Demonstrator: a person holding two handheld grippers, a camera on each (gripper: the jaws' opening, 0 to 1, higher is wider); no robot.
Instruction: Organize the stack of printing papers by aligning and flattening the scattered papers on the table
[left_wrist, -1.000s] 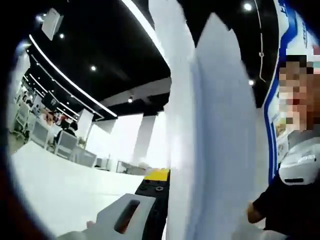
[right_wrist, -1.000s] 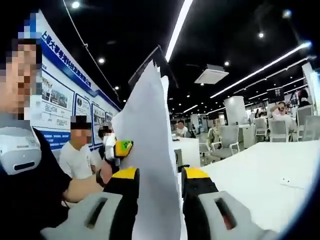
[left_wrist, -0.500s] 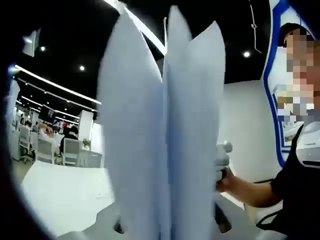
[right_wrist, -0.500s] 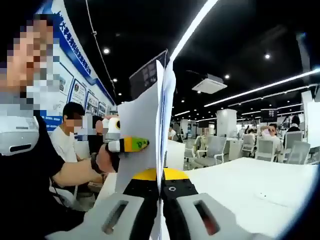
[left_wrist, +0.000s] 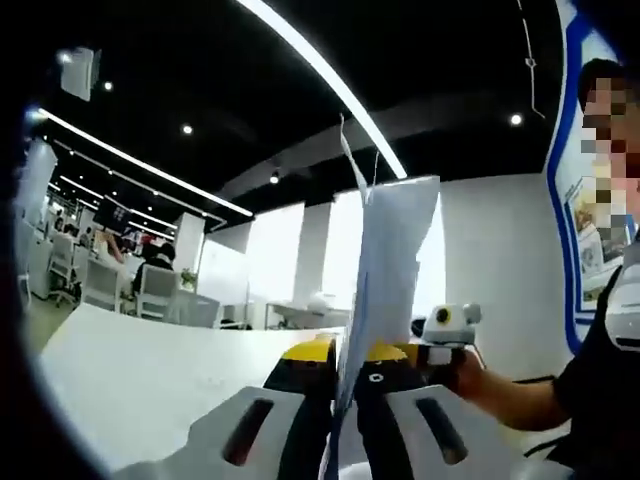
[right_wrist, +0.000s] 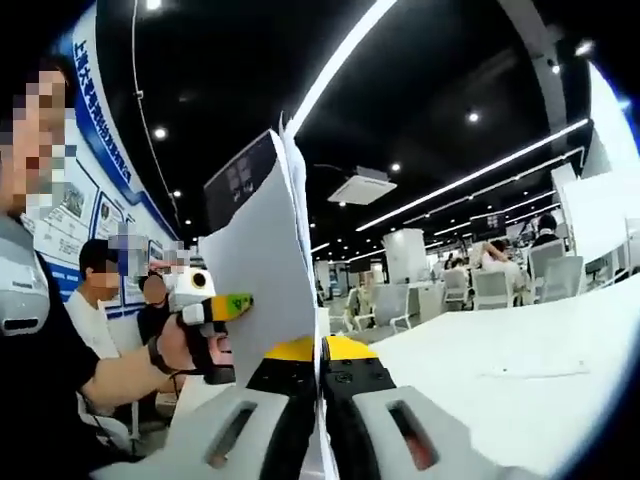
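Observation:
A thin stack of white printing papers (left_wrist: 388, 250) stands upright on edge above the white table (left_wrist: 130, 385). My left gripper (left_wrist: 346, 362) is shut on its lower edge, yellow-tipped jaws pressed on either side. In the right gripper view the same papers (right_wrist: 262, 265) rise from my right gripper (right_wrist: 319, 356), which is also shut on them. The sheets fan slightly at the top. Each view also catches the other gripper in a hand: the right gripper (left_wrist: 444, 330) beyond the papers, the left gripper (right_wrist: 208, 312) to the left of them.
The white table (right_wrist: 520, 385) spreads wide to the right in the right gripper view. Grey chairs (right_wrist: 495, 288) and other tables stand in the background. A person in black holds the grippers, another person (right_wrist: 95, 300) sits behind, and a blue-bordered wall board (right_wrist: 85, 190) stands there.
One second ago both grippers stood open around loose, fanned sheets. The right shut on the papers first, then the left. The sheets now stand closer together and both views have swung.

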